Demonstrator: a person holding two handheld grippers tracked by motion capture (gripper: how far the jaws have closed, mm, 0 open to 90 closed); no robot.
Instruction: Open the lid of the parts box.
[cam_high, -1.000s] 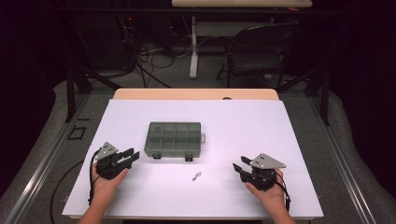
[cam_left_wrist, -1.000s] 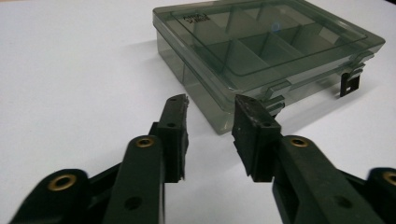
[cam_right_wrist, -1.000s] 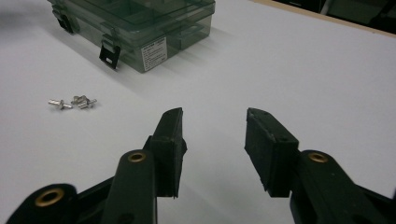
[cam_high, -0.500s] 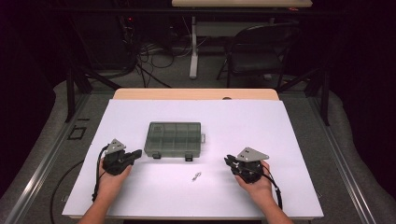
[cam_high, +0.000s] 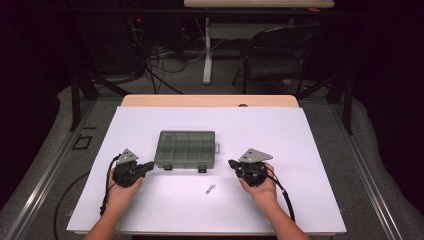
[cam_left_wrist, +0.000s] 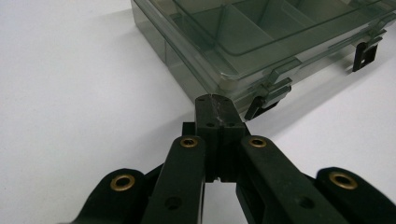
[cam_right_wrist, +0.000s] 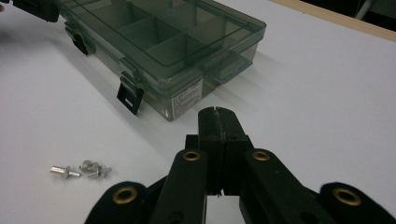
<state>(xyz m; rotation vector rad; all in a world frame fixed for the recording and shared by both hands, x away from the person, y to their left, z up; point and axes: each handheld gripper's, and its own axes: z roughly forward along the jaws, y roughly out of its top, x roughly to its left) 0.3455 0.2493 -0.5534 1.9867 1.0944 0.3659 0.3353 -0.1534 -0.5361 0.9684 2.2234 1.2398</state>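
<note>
Both tongs closed in on organizer box (cam_high: 187, 149), now clenched empty: left tongs (cam_high: 148, 165), right tongs (cam_high: 232, 163)

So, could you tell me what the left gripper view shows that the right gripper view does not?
Left gripper view alone: the left gripper, jaws shut on nothing, its tip just short of the box's front corner beside one black latch, with a second latch farther along.

Right gripper view alone: the right gripper, also shut on nothing, small metal fasteners lying loose on the white table, and a label on the box's end wall.

Both: the smoky clear compartment box, lid down, resting on the white table.
</note>
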